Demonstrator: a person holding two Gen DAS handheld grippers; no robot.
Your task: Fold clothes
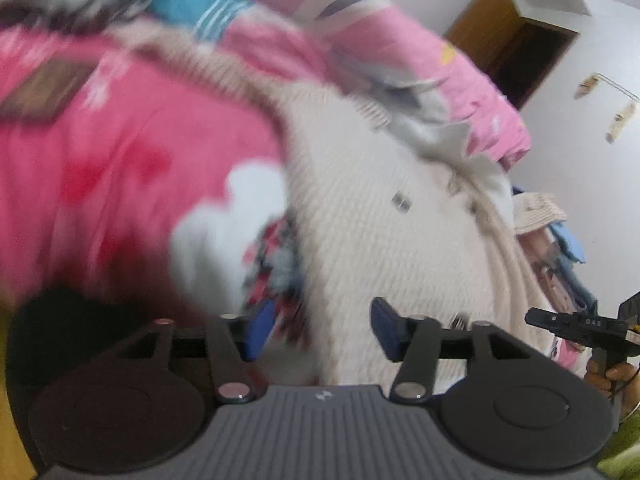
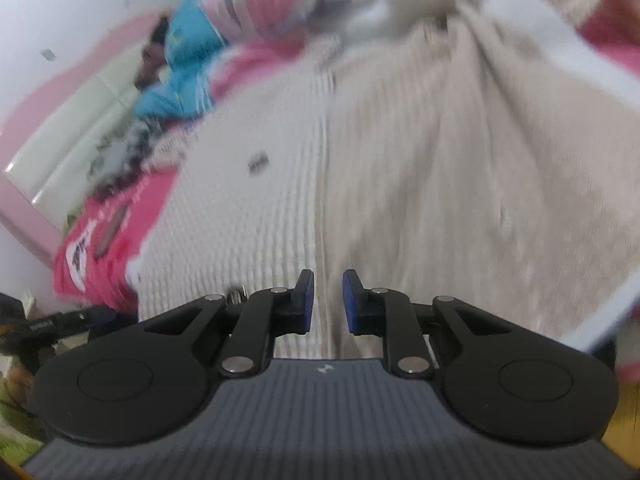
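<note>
- While both views blur, left gripper [image 1: 322,326] stands wide and empty; right gripper [image 2: 328,300] narrow, gripping nothing.
- Cream knit sweater [image 1: 380,208] lies just ahead on pink bedding [image 1: 120,152].
- Closing now risks pinching the bedding too.

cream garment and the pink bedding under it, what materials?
Cream ribbed garment: looks like chunky knit, wool or acrylic; raised ribs visible, matte finish. Pink printed bedding: seems soft woven or fleecy fabric, matte, with white and red prints; motion blur leaves the fibre open.
</note>
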